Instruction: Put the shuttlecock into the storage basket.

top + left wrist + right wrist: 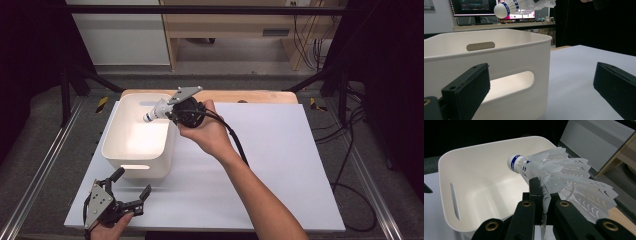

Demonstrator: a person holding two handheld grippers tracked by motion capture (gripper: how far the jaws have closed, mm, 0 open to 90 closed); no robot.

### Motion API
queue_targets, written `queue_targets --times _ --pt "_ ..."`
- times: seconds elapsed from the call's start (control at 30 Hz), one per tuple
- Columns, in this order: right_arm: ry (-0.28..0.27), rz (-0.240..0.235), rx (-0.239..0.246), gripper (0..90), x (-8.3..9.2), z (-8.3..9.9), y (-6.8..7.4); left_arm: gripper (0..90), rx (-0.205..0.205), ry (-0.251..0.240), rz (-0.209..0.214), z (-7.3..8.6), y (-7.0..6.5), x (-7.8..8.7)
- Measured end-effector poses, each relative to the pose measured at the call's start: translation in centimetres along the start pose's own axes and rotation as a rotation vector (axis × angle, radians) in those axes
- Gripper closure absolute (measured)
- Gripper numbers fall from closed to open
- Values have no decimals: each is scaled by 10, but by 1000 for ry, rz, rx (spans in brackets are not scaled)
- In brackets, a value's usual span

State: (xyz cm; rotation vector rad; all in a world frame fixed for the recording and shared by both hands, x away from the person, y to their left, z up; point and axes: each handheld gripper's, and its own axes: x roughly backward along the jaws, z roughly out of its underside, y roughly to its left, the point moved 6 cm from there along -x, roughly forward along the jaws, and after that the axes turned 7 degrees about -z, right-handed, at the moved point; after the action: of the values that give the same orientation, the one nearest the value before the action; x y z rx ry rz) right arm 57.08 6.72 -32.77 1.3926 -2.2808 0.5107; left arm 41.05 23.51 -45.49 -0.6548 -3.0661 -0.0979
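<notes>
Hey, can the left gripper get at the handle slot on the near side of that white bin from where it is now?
Probably yes. The left gripper sits open on the table just in front of the white bin, its jaws pointing at the handle slot, with nothing lying between them.

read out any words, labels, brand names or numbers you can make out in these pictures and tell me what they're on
Nothing can be read for certain.
Blue band on the shuttlecock: white print, too small and turned away to read.
Monitor screens behind the white bin: lit text and graphics, too blurred to read.
White bin, grippers, table: no lettering seen.
</notes>
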Motion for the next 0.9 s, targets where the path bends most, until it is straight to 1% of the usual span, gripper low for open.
queue_targets --times 0.17,0.9 --pt "10 -3 14 892 -4 -3 0 8 -2 0 0 0 0 0" --pt "31 -12 24 892 -15 -5 0 8 1 -3 -1 -1 1 1"
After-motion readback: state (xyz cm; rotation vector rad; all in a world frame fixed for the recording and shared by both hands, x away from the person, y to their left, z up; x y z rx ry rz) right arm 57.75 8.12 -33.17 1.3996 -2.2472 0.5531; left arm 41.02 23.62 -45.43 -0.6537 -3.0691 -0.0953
